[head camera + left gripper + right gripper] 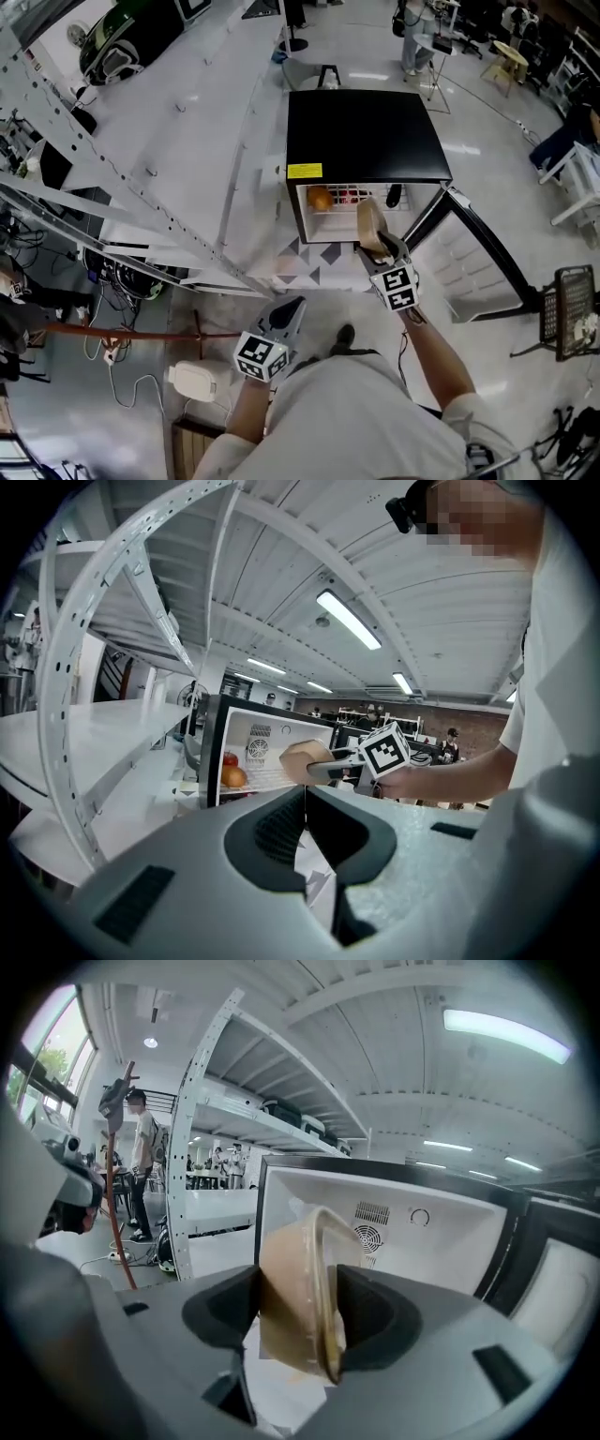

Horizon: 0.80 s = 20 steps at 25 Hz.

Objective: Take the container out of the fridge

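A small black fridge (366, 136) stands with its door (478, 253) swung open to the right. My right gripper (375, 242) is shut on a tan container (369, 223), which is tipped on its side just in front of the fridge opening. The right gripper view shows the container (295, 1288) clamped between both jaws of the gripper (298, 1312), with the white fridge interior (441, 1232) behind it. My left gripper (289, 311) hangs low near the person's body, shut and empty. From the left gripper view, past its own jaws (305, 799), I see the container (298, 759) outside the fridge (214, 752).
An orange (321, 198), a red fruit (349, 197) and a dark item (394, 195) sit on the fridge shelf. White metal racking (141, 187) runs along the left. A black wire cart (567, 309) stands at the right and a white box (195, 380) lies on the floor.
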Tool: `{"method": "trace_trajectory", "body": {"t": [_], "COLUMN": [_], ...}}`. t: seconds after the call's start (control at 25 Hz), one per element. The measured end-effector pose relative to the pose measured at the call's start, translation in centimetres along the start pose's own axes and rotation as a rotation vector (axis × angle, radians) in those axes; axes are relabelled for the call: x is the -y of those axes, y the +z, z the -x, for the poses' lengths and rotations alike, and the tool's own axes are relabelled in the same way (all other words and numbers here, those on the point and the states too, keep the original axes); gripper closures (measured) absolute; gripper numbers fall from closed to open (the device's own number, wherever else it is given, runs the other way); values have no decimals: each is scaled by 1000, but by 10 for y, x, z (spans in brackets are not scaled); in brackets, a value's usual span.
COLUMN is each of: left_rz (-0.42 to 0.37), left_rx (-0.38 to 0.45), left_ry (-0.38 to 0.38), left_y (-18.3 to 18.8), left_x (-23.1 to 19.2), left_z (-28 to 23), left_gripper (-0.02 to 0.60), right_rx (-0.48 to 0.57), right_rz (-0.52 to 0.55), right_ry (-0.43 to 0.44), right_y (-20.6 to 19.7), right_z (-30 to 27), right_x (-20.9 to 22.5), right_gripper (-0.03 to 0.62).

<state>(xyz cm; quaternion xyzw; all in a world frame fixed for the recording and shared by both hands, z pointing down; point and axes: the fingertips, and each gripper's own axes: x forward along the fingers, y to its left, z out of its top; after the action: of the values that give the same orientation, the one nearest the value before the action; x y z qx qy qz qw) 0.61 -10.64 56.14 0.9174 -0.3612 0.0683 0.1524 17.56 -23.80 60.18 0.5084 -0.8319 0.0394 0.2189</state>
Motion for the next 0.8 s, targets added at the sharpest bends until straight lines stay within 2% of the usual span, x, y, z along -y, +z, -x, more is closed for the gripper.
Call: {"method": "trace_trajectory", "body": {"t": [0.2, 0.48, 0.8], "left_rz": [12, 25, 25], "left_rx": [17, 35, 28], "left_ry": [-21, -78, -160], "left_y": [-12, -30, -41], "left_x": [12, 33, 75], "left_z": [26, 46, 47], "left_gripper": [577, 577, 577], "right_rx": [32, 129, 190], "right_rz": [-39, -215, -255], "right_ry": [-11, 10, -17], "right_y": [8, 21, 25], "right_z": [43, 124, 197], "right_x": [-13, -30, -43], "right_gripper": [338, 339, 339]}}
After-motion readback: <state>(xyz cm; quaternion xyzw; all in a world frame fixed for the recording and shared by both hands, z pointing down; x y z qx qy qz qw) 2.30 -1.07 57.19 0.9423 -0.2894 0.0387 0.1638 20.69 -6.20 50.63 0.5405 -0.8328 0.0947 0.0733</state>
